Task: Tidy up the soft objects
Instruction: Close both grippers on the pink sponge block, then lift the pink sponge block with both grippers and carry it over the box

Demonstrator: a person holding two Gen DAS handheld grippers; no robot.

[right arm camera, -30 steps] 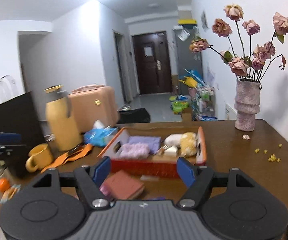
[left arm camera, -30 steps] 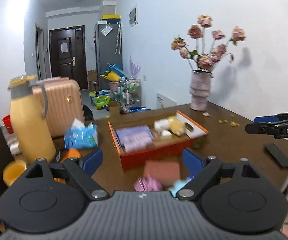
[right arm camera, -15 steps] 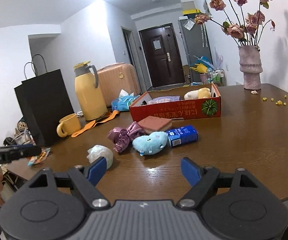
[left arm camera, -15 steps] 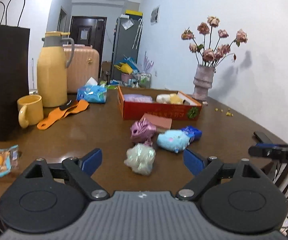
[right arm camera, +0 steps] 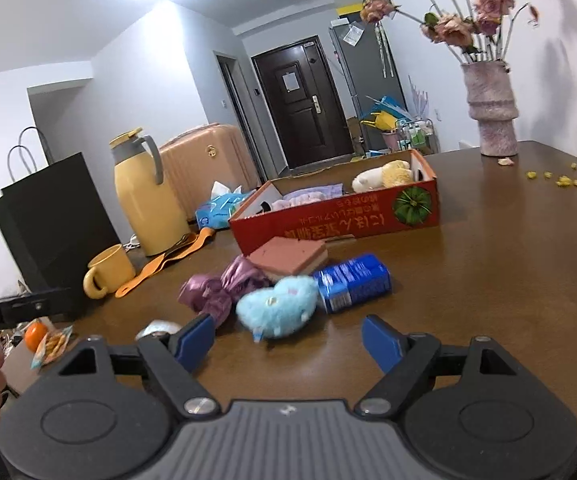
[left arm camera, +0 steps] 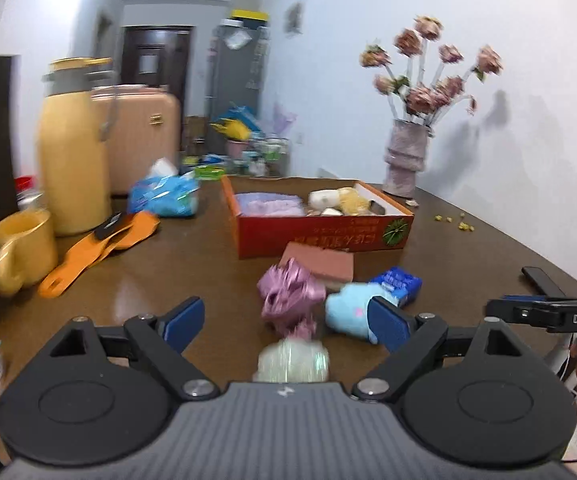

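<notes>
Brown wood of the table [left arm camera: 192, 264] filled the left gripper's blurred view. The left gripper [left arm camera: 284, 318] hung with its jaws wide and nothing gripped; one pale crinkly ball [left arm camera: 291, 364] lay just ahead between its blue fingers [left arm camera: 180, 322]. Beyond it sat one purple scrunchie [left arm camera: 290, 294], one blue plush toy [left arm camera: 348, 314] partly hidden by the right-hand finger, one blue carton [left arm camera: 398, 285] and one pink sponge [left arm camera: 320, 262], all close together. One red box [left arm camera: 320, 236] stood behind them, holding a lilac cloth [left arm camera: 270, 204] and a yellow plush [left arm camera: 352, 200]. To the left were one yellow jug [left arm camera: 74, 152], one yellow mug [left arm camera: 24, 250] and an orange strap [left arm camera: 100, 248]. One vase [left arm camera: 406, 160] of flowers stood at the far right corner.

From the right gripper's view, the right gripper [right arm camera: 288, 342] had just been opening and stood wide, empty. The blue plush toy [right arm camera: 278, 310] lay just ahead of its gap, touching the carton [right arm camera: 352, 288] and the scrunchie [right arm camera: 220, 288]; the sponge [right arm camera: 288, 260] lay behind, near the box [right arm camera: 336, 224]. The pale ball [right arm camera: 156, 328] was mostly hidden by the left-hand finger. One black bag [right arm camera: 52, 232] stood at the left edge beside the jug [right arm camera: 144, 200].
</notes>
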